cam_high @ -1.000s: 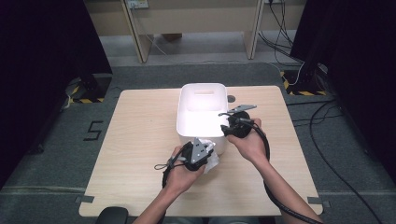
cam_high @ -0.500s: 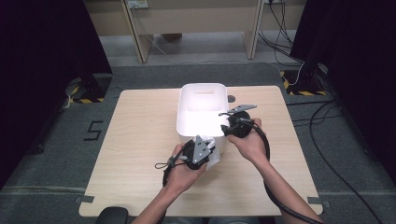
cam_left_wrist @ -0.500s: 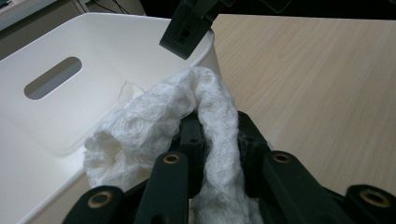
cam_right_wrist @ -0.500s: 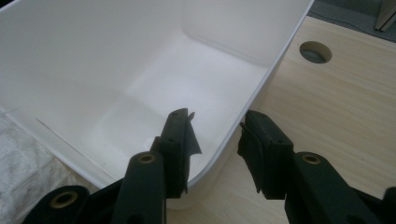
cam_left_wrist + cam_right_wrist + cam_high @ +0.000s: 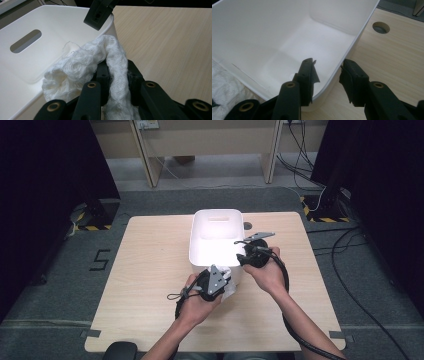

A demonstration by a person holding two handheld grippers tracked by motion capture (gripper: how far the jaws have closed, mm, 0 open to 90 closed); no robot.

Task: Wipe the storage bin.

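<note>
Over the white bin's (image 5: 50,22) rim drapes white lacy cloth (image 5: 100,57), its floor bare.

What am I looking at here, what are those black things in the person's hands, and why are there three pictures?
A person sits at a wooden table and holds a hand tool in each hand: black tongs with two jaws and a small camera on each. One picture comes from a camera above the table, looking down. The other two come from the cameras on the tongs, looking along their jaws.

On the table stands a white plastic bin with a slot handle in its wall; what shows of its inside looks bare.

The left tongs are shut on a white lacy cloth, which bunches up against the near corner of the bin. The right tongs straddle the bin's rim at a corner, one jaw inside and one outside. Whether they actually press on the wall is hard to tell.
</note>
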